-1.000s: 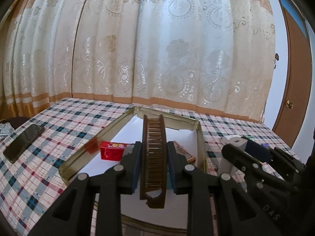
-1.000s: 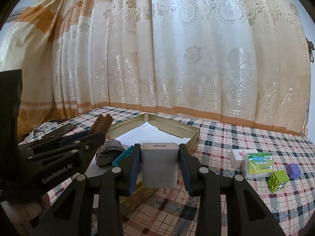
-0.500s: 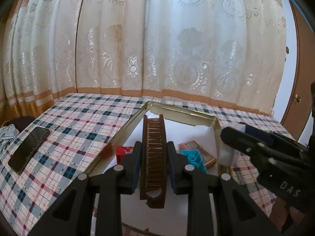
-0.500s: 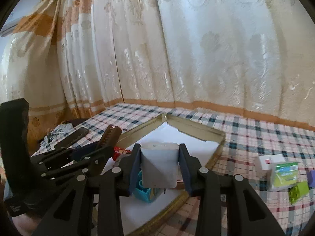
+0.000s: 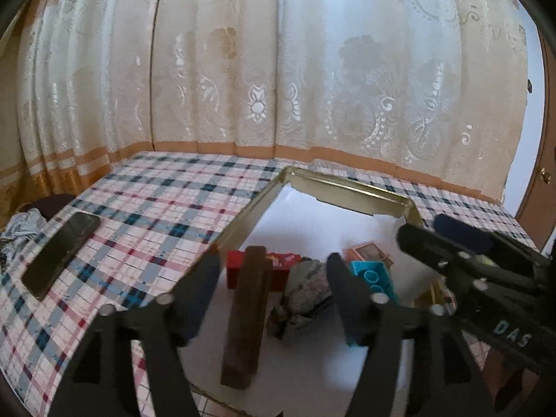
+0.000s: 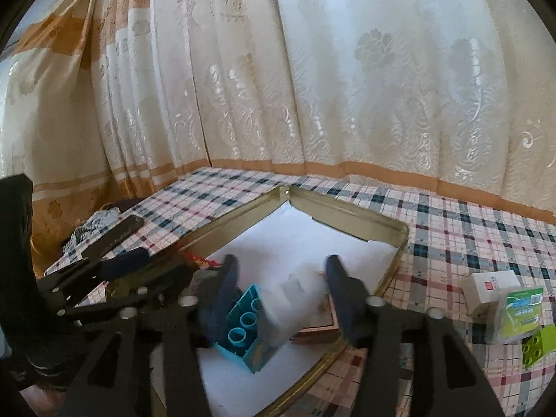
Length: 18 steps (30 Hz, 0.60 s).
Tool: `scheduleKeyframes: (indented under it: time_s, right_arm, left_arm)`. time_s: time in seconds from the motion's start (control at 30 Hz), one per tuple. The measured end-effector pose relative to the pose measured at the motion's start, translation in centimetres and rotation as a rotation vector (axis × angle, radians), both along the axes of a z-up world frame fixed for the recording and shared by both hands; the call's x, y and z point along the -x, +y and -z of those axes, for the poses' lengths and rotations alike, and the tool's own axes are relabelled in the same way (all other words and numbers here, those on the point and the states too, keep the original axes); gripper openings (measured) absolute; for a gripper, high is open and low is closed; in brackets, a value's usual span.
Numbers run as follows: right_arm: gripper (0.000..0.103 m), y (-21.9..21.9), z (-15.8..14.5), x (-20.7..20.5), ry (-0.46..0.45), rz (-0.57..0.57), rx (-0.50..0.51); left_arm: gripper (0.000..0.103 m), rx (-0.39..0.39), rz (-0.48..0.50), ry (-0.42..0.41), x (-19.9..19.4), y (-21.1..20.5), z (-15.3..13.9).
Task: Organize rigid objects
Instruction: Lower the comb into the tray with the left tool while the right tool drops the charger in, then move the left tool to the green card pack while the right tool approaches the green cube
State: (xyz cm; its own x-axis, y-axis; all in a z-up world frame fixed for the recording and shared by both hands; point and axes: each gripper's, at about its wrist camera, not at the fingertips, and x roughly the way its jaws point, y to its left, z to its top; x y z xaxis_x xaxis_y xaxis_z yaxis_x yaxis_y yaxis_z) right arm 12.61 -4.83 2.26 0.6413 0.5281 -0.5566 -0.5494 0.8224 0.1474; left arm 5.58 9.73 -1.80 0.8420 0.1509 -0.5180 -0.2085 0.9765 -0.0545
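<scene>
Over the gold-rimmed tray on the plaid table, both tools are opening and letting go of what they carried. The left tool is standing with its jaws apart, and the brown comb is lying between them without touching either, its long axis running straight away from the tool toward the tray's far corner. The right tool is likewise spreading; the white charger block, blurred, is sitting between its jaws above the teal brick, and no pad seems to be pressing on it. Both things are already inside the tray, beside a red box and a grey stone. Each tool is nearest its own item, so backing straight out looks safest. "DAS" is reading on the right tool's body in the left view; the green packet outside the tray is carrying print too small to read.
</scene>
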Motion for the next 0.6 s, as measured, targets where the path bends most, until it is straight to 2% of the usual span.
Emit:
scheduleKeyframes:
  time_s: [0.03, 0.1, 0.17, 0.37, 0.6]
  right_arm:
    - [0.063, -0.4, -0.2, 0.1, -0.005, 0.007, -0.014]
    - [0.065, -0.9, -0.5, 0.1, -0.001, 0.013, -0.031]
    - [0.065, -1.5, -0.8, 0.3, 0.006, 0.019, -0.042]
    - [0.066, -3.3, -1.6, 0.8, 0.021, 0.025, -0.065]
    - [0.067, -7.2, -2.6, 1.6, 0.007, 0.076, -0.066]
  left_arm:
    - [0.076, -0.005, -0.003, -0.002, 0.1, -0.1, -0.2]
    - [0.090, -0.006, -0.010, -0.004, 0.3, -0.4, -0.5]
    - [0.095, -0.013, -0.012, -0.012, 0.6, -0.7, -0.8]
    - [0.098, -0.031, -0.007, -0.008, 0.8, -2.0, -1.6]
    - [0.099, -0.025, 0.066, -0.003, 0.2, -5.6, -2.3]
